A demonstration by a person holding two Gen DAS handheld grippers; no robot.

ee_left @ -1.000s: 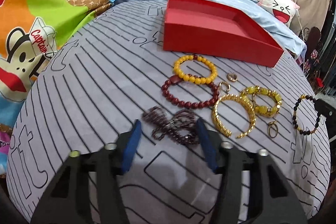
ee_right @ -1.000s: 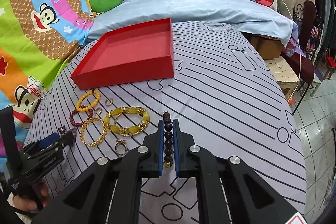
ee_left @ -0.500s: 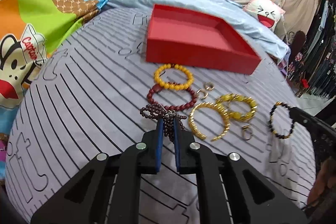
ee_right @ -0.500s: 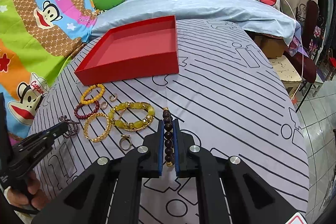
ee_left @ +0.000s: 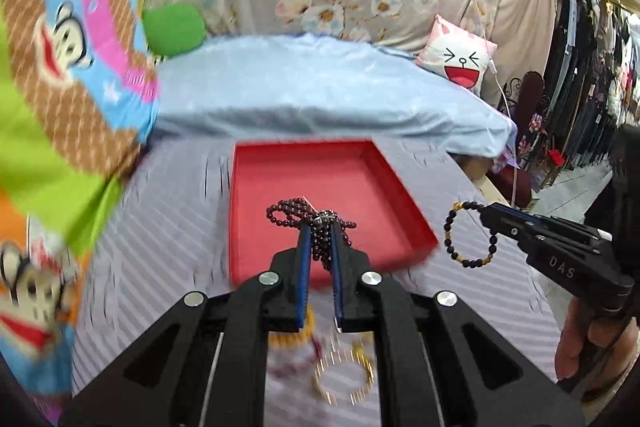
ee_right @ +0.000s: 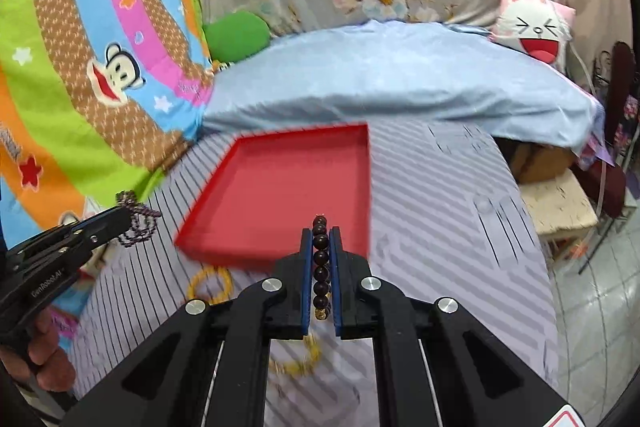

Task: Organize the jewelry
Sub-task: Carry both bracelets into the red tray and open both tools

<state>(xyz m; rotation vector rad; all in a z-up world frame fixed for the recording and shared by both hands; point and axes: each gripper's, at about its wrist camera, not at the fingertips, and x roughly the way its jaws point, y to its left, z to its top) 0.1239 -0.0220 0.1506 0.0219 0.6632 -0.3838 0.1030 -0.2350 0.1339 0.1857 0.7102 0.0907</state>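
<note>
Left claw clamps maroon bead strand; right claw clamps dark bracelet.

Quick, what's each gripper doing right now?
Left gripper: shut on the maroon bead string.
Right gripper: shut on the dark bracelet.

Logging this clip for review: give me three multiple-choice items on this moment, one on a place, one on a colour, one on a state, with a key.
1. Where is the dark bracelet?
A. in the tray
B. between the right gripper's fingers
C. on the cloth

2. What colour is the tray?
A. red
B. blue
C. gold

3. The left gripper is
A. open and bare
B. shut on nothing
C. shut on the bead strand

Key: 1 B, beads sit between its pads; 2 A, red walls and floor; 3 C, the strand hangs from its tips.
</note>
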